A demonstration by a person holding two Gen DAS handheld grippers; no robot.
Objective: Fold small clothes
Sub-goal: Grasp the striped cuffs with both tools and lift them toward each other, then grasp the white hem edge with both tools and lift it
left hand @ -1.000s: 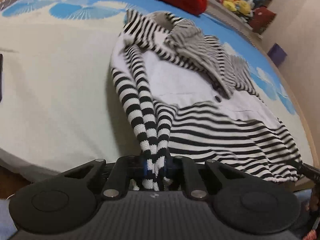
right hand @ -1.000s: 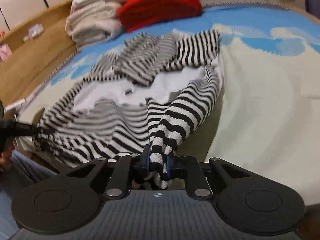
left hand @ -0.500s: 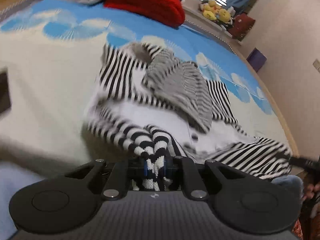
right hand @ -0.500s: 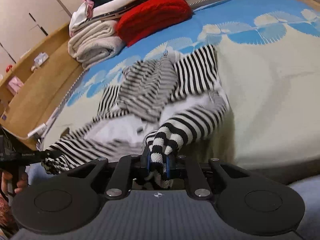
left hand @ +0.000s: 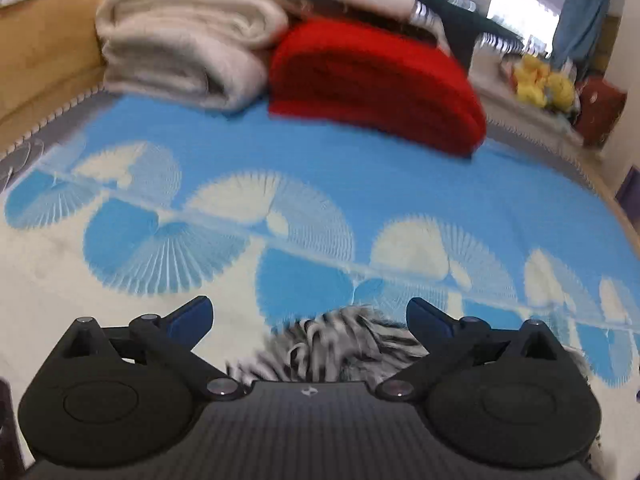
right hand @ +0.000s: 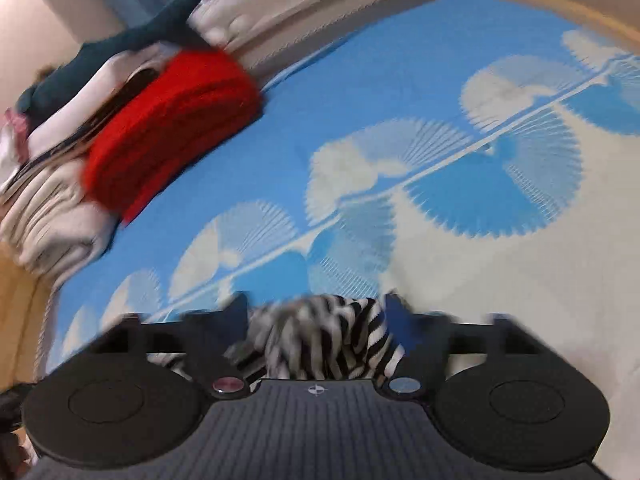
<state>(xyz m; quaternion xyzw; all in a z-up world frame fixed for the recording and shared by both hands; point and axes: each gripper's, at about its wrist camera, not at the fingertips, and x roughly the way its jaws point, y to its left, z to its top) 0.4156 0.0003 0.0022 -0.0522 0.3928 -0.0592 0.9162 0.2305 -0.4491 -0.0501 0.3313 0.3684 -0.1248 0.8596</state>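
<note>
Both grippers, left (left hand: 310, 314) and right (right hand: 316, 312), are opening over the striped garment (left hand: 340, 344) (blurred); far off sit a red knit (left hand: 372, 84) and cream towels (left hand: 184, 36).

I can read no words, labels, brands or numbers anywhere here. The only sign is a small white round mark with a cross in it, at the front edge of the ribbed black body of my left gripper (left hand: 310, 322), and the same mark on my right gripper (right hand: 316, 320). It has no letters. The blanket (left hand: 400, 200) carries only a fan pattern, with no writing.
</note>
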